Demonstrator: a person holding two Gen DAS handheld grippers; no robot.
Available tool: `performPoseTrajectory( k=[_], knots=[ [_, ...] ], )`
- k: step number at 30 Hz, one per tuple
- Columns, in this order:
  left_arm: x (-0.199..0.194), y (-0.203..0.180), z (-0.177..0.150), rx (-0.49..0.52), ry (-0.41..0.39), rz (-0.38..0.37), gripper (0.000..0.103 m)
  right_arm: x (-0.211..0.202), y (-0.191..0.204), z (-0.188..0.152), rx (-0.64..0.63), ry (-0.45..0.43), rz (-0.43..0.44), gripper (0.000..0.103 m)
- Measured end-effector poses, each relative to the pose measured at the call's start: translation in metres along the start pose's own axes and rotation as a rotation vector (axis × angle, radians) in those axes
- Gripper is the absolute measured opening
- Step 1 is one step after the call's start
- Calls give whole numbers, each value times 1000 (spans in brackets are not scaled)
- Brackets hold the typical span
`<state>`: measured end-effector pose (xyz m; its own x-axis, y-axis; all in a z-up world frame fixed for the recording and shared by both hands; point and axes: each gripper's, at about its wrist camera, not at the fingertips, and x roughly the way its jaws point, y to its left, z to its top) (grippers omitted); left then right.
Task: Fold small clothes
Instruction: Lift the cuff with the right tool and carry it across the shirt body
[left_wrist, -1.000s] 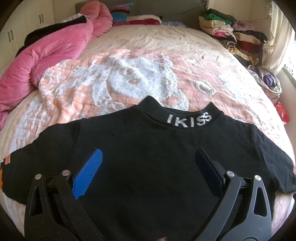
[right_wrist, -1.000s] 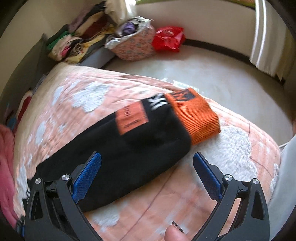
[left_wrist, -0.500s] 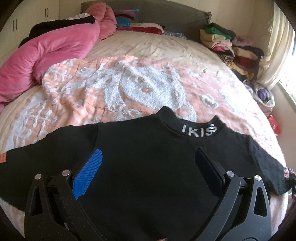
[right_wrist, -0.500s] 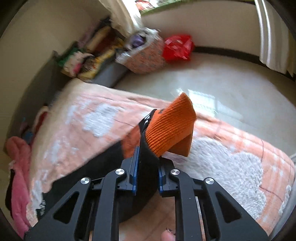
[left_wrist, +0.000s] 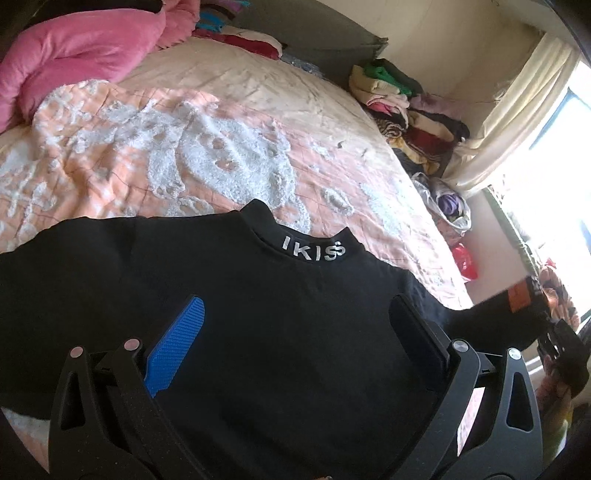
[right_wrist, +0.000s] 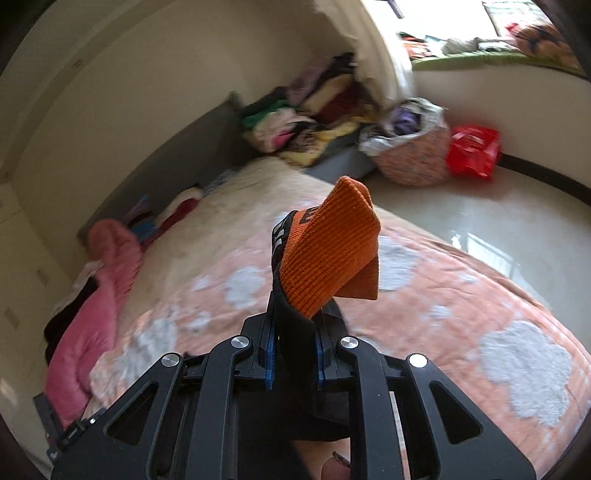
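A small black sweater (left_wrist: 258, 332) with "IKISS" on its collar lies flat on the peach bedspread (left_wrist: 184, 155). My left gripper (left_wrist: 295, 321) is open and hovers over the sweater's chest. My right gripper (right_wrist: 293, 350) is shut on the sweater's right sleeve (right_wrist: 295, 332), just behind its orange ribbed cuff (right_wrist: 328, 254), and holds it lifted off the bed. In the left wrist view the lifted sleeve (left_wrist: 491, 317) stretches to the right, with the right gripper (left_wrist: 561, 350) at the frame edge.
A pink quilt (left_wrist: 74, 48) lies at the bed's far left. Piles of folded clothes (left_wrist: 406, 107) sit at the far right corner. A basket of laundry (right_wrist: 410, 147) and a red bag (right_wrist: 472, 151) stand on the floor beside the bed.
My right gripper closed on the right sleeve near the orange cuff and lifted it off the bed. My left gripper stayed open above the sweater, its view shifting rightward.
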<state>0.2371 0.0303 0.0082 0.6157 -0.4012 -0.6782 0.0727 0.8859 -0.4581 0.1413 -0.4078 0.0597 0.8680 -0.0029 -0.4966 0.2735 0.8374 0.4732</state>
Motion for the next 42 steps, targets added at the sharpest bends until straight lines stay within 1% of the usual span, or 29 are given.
performPoseTrajectory(
  k=[2, 6, 9, 11, 16, 21, 25, 27, 30, 31, 32, 33, 34, 35, 36, 37, 39, 40, 41, 42],
  knots=[
    [-2, 0, 0, 3, 2, 2, 94, 1, 20, -1, -41, 11, 30, 14],
    [-6, 6, -1, -37, 12, -52, 94, 6, 57, -10, -103, 35, 77, 14],
    [-6, 13, -1, -70, 38, -81, 94, 14, 83, -22, -132, 64, 113, 14],
    [-7, 17, -2, -89, 45, -98, 94, 21, 100, -33, -159, 93, 142, 14],
    [-9, 24, 0, -116, 45, -111, 94, 38, 139, -65, -228, 158, 187, 14],
    [-7, 33, 0, -169, 56, -163, 94, 54, 167, -94, -272, 202, 217, 14],
    [-7, 36, 0, -180, 55, -173, 94, 64, 184, -113, -309, 226, 231, 15],
    [-6, 38, -1, -189, 58, -176, 94, 70, 186, -120, -319, 247, 238, 15],
    [-2, 42, -2, -210, 70, -203, 94, 80, 193, -133, -341, 281, 249, 17],
    [0, 43, -2, -217, 76, -215, 94, 84, 196, -139, -348, 304, 259, 20],
    [3, 44, -3, -222, 82, -226, 94, 86, 197, -143, -351, 317, 264, 25],
    [6, 45, -4, -228, 90, -233, 94, 87, 197, -146, -353, 327, 268, 27],
    [8, 46, -6, -235, 92, -233, 94, 88, 197, -149, -356, 338, 276, 30],
    [10, 47, -7, -240, 94, -232, 92, 87, 197, -151, -359, 349, 288, 34],
    [12, 47, -9, -242, 103, -237, 90, 86, 196, -154, -362, 361, 298, 42],
    [15, 46, -10, -241, 111, -241, 88, 83, 196, -156, -366, 372, 314, 46],
    [21, 43, -14, -225, 136, -241, 86, 77, 196, -159, -378, 380, 335, 47],
    [25, 40, -16, -212, 150, -230, 82, 72, 194, -160, -385, 380, 336, 49],
    [29, 38, -19, -201, 163, -220, 75, 69, 192, -160, -386, 376, 334, 51],
    [32, 36, -21, -194, 174, -217, 72, 66, 189, -158, -382, 372, 330, 53]
  ],
)
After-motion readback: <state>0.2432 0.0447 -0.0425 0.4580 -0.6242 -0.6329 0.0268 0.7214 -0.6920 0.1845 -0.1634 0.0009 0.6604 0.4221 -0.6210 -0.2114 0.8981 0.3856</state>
